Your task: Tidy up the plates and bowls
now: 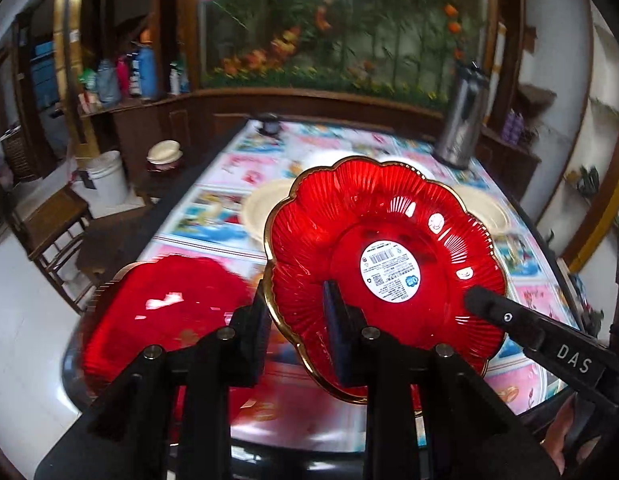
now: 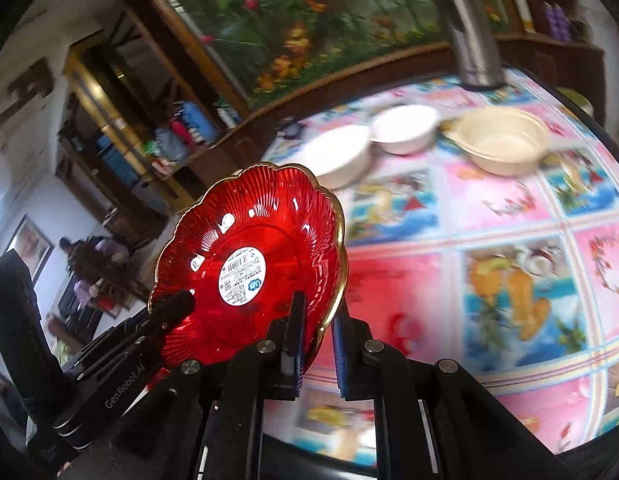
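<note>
A red scalloped glass plate with a gold rim and a white barcode sticker [image 1: 385, 256] [image 2: 253, 264] is held tilted above the table. My left gripper [image 1: 299, 328] grips its near left rim. My right gripper [image 2: 315, 336] straddles the rim on the opposite side with a visible gap; its finger [image 1: 493, 312] shows in the left wrist view. A second red plate [image 1: 165, 312] lies on the table at the near left. Two white bowls [image 2: 341, 156] [image 2: 405, 122] and a cream bowl [image 2: 501, 142] sit further back.
A steel thermos [image 2: 469, 28] [image 1: 461, 120] stands at the table's far end. The table has a colourful patterned cloth [image 2: 489, 240]. A cream plate [image 1: 261, 204] lies behind the held plate. A wooden chair [image 1: 57, 240] and a white bucket [image 1: 107, 178] stand left of the table.
</note>
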